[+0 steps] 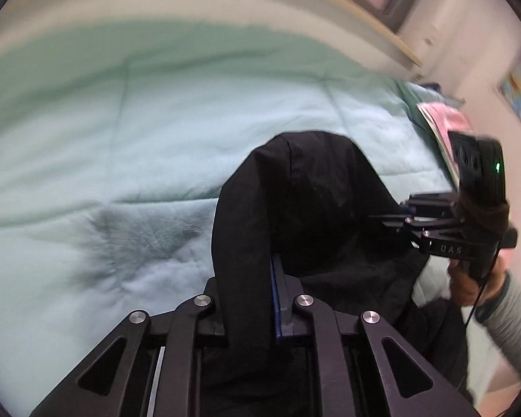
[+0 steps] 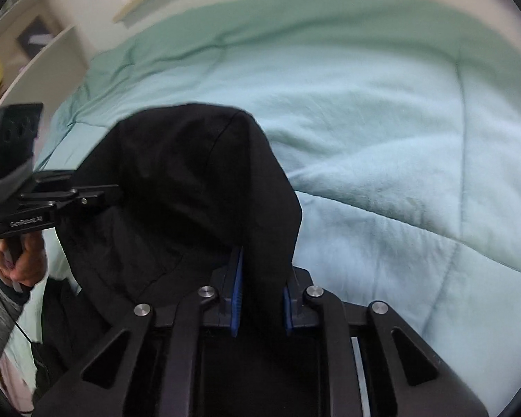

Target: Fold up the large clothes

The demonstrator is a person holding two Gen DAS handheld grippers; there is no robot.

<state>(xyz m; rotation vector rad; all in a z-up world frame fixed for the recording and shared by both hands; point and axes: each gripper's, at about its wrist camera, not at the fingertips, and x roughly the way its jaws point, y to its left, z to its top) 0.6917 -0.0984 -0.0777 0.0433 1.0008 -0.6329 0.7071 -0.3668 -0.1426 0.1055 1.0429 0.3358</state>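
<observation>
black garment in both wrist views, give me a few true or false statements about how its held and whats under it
1. The left hand-held gripper is shut on the black garment. True.
2. The right hand-held gripper is open and holds nothing. False: a fold of the black garment is clamped between its blue pads.
3. The garment lies flat and spread out. False: it is bunched and lifted between the two grippers.
4. A pale green quilted blanket lies beneath the garment. True.
5. The garment is white. False: it is black.
</observation>
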